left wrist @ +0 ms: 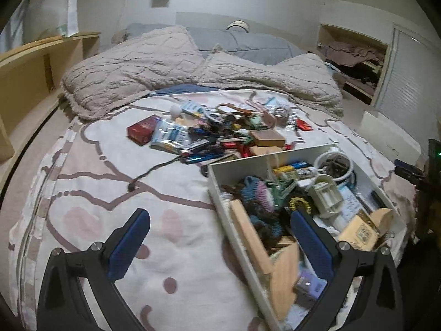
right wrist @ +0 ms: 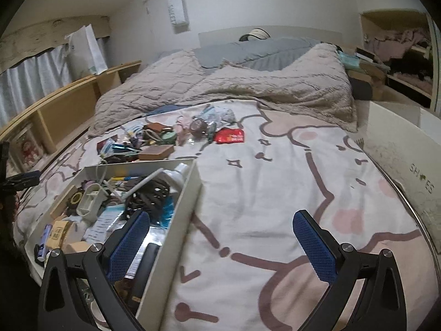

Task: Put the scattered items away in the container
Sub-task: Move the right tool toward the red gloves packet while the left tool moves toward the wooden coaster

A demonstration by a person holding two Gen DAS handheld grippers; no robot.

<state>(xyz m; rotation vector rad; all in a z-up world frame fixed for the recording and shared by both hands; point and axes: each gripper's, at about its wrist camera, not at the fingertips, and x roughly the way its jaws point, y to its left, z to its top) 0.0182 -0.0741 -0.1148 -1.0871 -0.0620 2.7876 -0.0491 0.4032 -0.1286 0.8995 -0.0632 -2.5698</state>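
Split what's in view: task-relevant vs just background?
Job:
- white container, already part full
- pile of scattered items on the bed cover
- red box
- red packet
- left gripper and right gripper, both open and empty

Background:
- beige blanket
- grey duvet
- wooden shelf
- shoe box

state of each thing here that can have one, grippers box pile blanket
left gripper: open, holding nothing
right gripper: open, holding nothing
white box: open-topped, already crowded with items
pile of loose items: scattered on the bed beyond the box
red packet: flat on the cover, apart from the pile
fuzzy blanket: rumpled
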